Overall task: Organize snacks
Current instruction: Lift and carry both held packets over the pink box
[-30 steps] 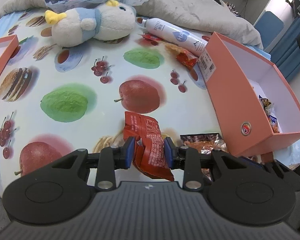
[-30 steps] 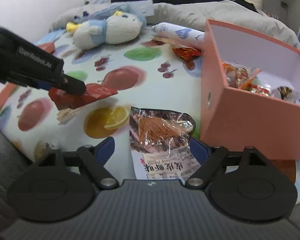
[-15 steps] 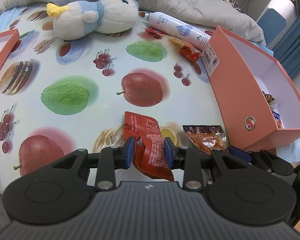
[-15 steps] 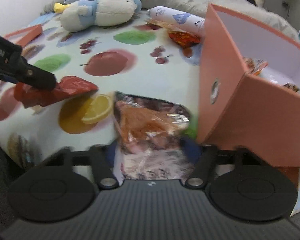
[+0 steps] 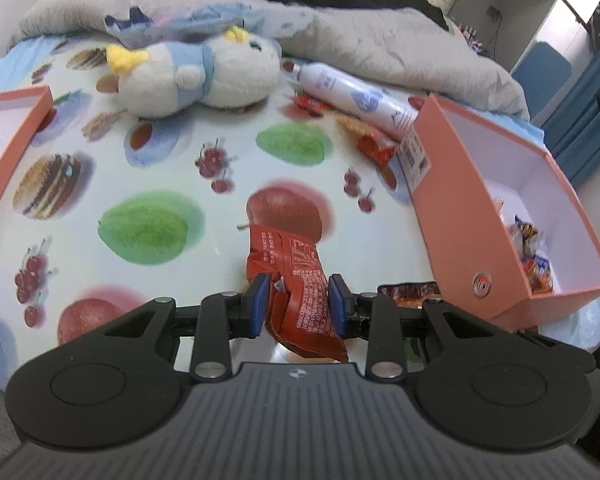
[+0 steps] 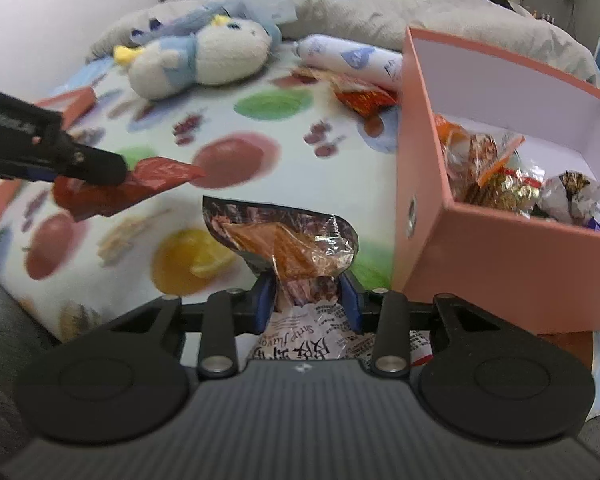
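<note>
My left gripper (image 5: 298, 304) is shut on a red snack packet (image 5: 296, 280) and holds it above the fruit-print bedsheet. From the right wrist view the packet (image 6: 140, 188) hangs from the left gripper (image 6: 112, 168) at the left. My right gripper (image 6: 306, 300) is shut on a clear packet of orange snack (image 6: 296, 248), lifted just left of the open salmon-pink box (image 6: 432, 248). The box (image 5: 460, 240) holds several wrapped snacks (image 6: 496, 176). Another red snack packet (image 5: 374, 142) lies by the box's far corner.
A plush penguin (image 5: 196, 76) and a white spray bottle (image 5: 356, 96) lie at the back. A grey blanket (image 5: 380, 36) is heaped behind them. A pink box lid (image 5: 8, 136) sits at the left edge.
My right gripper closed on the clear snack packet and lifted it off the sheet. My left gripper moved forward with the red packet still in it.
</note>
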### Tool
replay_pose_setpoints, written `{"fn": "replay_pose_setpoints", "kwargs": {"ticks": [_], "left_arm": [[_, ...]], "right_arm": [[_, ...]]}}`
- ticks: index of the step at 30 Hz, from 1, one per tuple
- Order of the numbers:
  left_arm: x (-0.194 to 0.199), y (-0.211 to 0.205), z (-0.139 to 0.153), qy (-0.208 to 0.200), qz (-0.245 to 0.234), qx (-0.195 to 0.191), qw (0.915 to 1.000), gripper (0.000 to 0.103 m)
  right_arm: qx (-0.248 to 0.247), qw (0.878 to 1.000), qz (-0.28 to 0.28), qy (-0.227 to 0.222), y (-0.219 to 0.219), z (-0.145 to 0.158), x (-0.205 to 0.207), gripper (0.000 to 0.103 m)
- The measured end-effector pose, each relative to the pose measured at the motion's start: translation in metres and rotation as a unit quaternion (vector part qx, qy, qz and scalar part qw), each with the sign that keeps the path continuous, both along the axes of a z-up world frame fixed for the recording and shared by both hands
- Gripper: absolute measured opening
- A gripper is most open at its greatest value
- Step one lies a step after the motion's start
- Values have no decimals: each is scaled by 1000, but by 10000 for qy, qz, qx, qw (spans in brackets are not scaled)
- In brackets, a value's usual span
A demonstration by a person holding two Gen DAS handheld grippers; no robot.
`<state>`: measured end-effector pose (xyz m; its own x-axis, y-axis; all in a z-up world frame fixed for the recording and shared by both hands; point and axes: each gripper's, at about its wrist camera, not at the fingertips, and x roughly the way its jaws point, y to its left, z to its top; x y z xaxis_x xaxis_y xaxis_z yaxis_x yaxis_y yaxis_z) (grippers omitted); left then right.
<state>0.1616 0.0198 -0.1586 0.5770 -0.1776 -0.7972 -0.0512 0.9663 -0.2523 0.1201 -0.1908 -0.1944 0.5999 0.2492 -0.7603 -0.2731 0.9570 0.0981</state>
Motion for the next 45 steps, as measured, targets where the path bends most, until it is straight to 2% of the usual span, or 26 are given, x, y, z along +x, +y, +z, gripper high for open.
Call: {"fn": "replay_pose_setpoints", "kwargs": {"ticks": [9, 13, 20, 23, 26, 31, 36, 37, 41, 43, 45], "left_arm": [[3, -2, 49, -393, 74, 21, 9992, 37], [9, 0, 73, -514, 130, -229, 9983, 37], [16, -9, 126, -1078, -19, -257, 9938, 37], [22, -18, 143, -1293, -128, -249, 9912, 33], [29, -26, 147, -1337, -202, -314, 9903, 33], [38, -37, 125, -1126, -436, -203, 9925, 33], [51, -37, 75, -692, -511, 192, 9961, 36], [55, -35, 63, -558, -467, 298, 9969, 43], [76, -19, 15, -225, -340, 608, 9973, 57], [89, -12, -6, -64, -213, 644, 9977, 69], [102, -3, -28, 150, -10, 744, 9971, 69]], "right_arm": [[427, 9989, 34, -201, -4, 59, 1, 40], [533, 9976, 65, -435, -8, 90, 2, 39], [544, 9929, -4, -1055, -22, 142, 10, 40], [508, 9903, -131, -1290, -32, 158, 17, 40], [519, 9894, -279, -1325, -46, 162, 27, 40], [556, 9907, -530, -1121, -71, 150, 41, 40], [452, 9919, -800, -875, -90, 129, 54, 39], [430, 9919, -847, -843, -93, 126, 55, 39], [394, 9913, -1012, -744, -106, 117, 61, 39], [386, 9908, -1068, -730, -110, 114, 62, 39], [372, 9904, -1126, -704, -114, 111, 62, 39]]}}
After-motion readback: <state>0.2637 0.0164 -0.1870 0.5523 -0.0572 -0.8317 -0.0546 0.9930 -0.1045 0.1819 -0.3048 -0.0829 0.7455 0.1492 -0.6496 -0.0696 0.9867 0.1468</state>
